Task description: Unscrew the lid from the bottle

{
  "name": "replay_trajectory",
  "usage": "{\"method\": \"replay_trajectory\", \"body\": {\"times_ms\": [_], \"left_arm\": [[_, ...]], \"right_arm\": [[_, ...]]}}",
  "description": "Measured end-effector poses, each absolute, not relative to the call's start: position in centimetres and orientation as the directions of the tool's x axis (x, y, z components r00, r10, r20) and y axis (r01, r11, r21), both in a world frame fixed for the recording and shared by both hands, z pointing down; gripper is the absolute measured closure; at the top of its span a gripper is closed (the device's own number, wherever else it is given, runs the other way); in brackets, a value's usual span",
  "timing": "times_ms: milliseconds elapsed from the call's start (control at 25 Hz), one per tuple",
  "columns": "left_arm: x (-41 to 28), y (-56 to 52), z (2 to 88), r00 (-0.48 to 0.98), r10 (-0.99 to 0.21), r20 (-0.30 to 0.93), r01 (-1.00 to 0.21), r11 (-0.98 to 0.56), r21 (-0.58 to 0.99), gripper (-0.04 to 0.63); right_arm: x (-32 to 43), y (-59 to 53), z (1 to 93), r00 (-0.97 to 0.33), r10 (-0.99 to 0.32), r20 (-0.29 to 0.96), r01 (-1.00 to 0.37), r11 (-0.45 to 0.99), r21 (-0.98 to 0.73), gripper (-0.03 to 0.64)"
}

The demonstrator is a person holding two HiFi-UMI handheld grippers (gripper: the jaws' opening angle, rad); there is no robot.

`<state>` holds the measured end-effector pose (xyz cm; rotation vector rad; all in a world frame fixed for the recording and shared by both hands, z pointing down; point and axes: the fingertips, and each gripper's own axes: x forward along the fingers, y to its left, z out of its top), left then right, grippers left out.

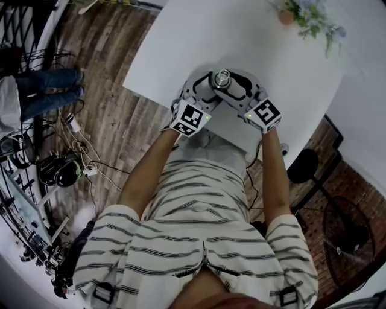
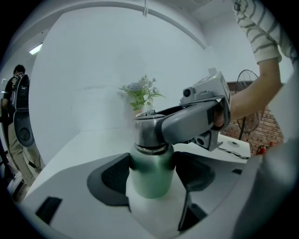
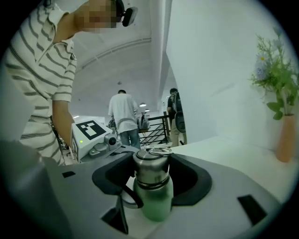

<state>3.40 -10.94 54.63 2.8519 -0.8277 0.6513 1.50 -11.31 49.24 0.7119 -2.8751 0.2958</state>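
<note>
We see the green bottle (image 3: 154,201) standing upright on the white tabletop (image 1: 181,36), near the edge closest to us, with its steel lid (image 3: 151,169) on its neck. Our left hand-held gripper (image 2: 150,172) is clamped on the green body. In the left gripper view both dark pads press against its sides just below the steel collar. Our right hand-held gripper (image 3: 152,177) sits higher and is closed around the lid, with a pad against each side of the steel cap. In the left gripper view its grey jaw wraps across the front of the lid. From the head view the two hand-held grippers meet at the bottle from opposite sides, their marker cubes turned toward us. Only the round top of the lid shows between them. At the far side of the tabletop, well apart from the bottle, a slim vase (image 3: 284,140) holds green and pale blue flowers (image 1: 310,17). Beyond the tabletop, people (image 3: 124,116) stand in the background on the wooden floor (image 1: 120,114).
</note>
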Motion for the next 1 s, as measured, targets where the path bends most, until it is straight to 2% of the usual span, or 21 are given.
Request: {"method": "replay_trajectory", "body": {"times_ms": [160, 320, 680, 1000], "left_arm": [[3.6, -11.0, 54.8, 0.765, -0.481, 0.428, -0.523, -0.852, -0.021, 0.29], [3.5, -10.6, 54.2, 0.77, -0.477, 0.424, -0.519, -0.855, -0.02, 0.29], [3.5, -10.8, 54.2, 0.774, -0.469, 0.425, -0.511, -0.859, -0.017, 0.29], [3.3, -11.0, 54.1, 0.778, -0.465, 0.422, -0.512, -0.859, -0.003, 0.268]], "right_arm": [[1.5, -11.4, 48.9, -0.922, -0.338, 0.19, -0.369, 0.915, -0.162, 0.362], [1.4, -10.9, 48.1, -0.937, -0.289, 0.198, -0.319, 0.938, -0.138, 0.362], [1.6, -10.9, 47.1, -0.938, -0.304, 0.164, -0.329, 0.931, -0.159, 0.362], [2.4, -10.7, 46.2, -0.905, -0.394, 0.159, -0.419, 0.89, -0.177, 0.362]]}}
